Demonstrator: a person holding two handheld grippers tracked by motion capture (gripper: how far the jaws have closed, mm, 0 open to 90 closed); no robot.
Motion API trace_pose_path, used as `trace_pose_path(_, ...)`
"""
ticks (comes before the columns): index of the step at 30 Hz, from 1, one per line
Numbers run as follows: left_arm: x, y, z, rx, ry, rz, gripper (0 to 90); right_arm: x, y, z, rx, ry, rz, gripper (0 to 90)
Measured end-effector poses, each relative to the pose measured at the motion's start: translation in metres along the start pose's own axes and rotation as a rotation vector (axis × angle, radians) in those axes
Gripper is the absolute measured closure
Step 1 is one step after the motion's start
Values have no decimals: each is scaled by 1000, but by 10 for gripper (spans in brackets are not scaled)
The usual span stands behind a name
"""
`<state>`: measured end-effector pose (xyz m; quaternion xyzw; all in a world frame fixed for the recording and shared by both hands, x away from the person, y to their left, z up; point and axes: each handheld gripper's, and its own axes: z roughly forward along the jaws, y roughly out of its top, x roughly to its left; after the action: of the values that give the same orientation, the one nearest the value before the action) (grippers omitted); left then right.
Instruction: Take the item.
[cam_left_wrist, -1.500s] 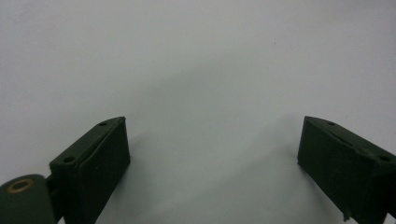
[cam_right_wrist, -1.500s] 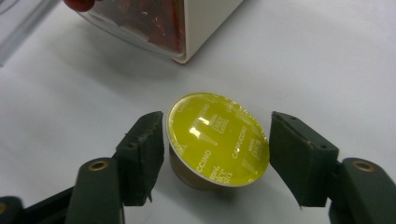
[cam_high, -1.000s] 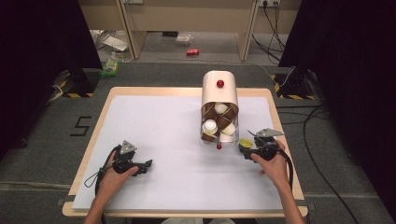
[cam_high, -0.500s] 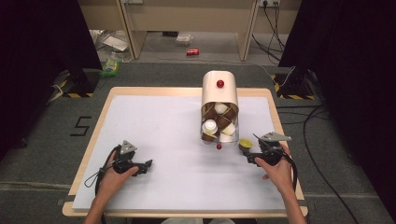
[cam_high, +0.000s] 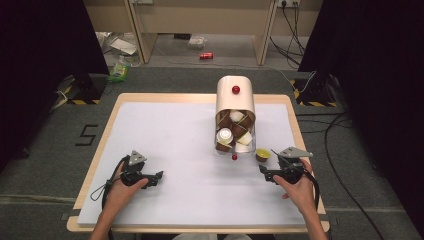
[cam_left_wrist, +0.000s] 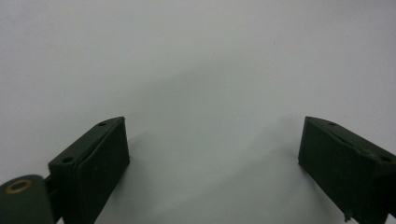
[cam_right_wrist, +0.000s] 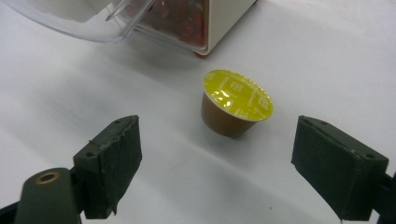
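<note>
Right gripper view shows the right claw (cam_right_wrist: 217, 163) spread wide, its jaws having just been opening, with the yellow-lidded capsule (cam_right_wrist: 236, 103) standing free on the white tabletop (cam_right_wrist: 327, 56) just ahead, beside the capsule dispenser (cam_high: 235, 116). Left claw (cam_left_wrist: 212, 158) rests released, holding nothing.

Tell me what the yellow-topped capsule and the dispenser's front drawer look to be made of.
Capsule: brown cup, probably plastic with a matte wall; yellow lid looks like foil, glossy and slightly crinkled, catching glare. Drawer: clear hard plastic, see-through with shiny edges.
</note>
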<state>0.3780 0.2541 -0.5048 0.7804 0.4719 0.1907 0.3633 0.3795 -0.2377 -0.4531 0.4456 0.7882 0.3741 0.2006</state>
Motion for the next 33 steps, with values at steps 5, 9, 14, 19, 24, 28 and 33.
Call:
trace_pose_path(5, 0, 0, 0, 0, 0, 0, 82, 4, -2, -3, -3, 1, -6, 165)
trace_pose_path(9, 0, 0, 0, 0, 0, 0, 82, 6, -7, -4, 7, 4, -11, 165)
trace_pose_path(14, 0, 0, 0, 0, 0, 0, 82, 7, -13, -5, 23, 2, -9, 165)
trace_pose_path(19, 0, 0, 0, 0, 0, 0, 82, 8, -19, -7, 33, 5, -5, 165)
trace_pose_path(24, 0, 0, 0, 0, 0, 0, 82, 10, -26, -9, 44, 9, -3, 165)
trace_pose_path(28, 0, 0, 0, 0, 0, 1, 82, 11, -30, -11, 49, 8, -7, 165)
trace_pose_path(33, 0, 0, 0, 0, 0, 1, 82, 12, -34, -12, 56, 10, -6, 165)
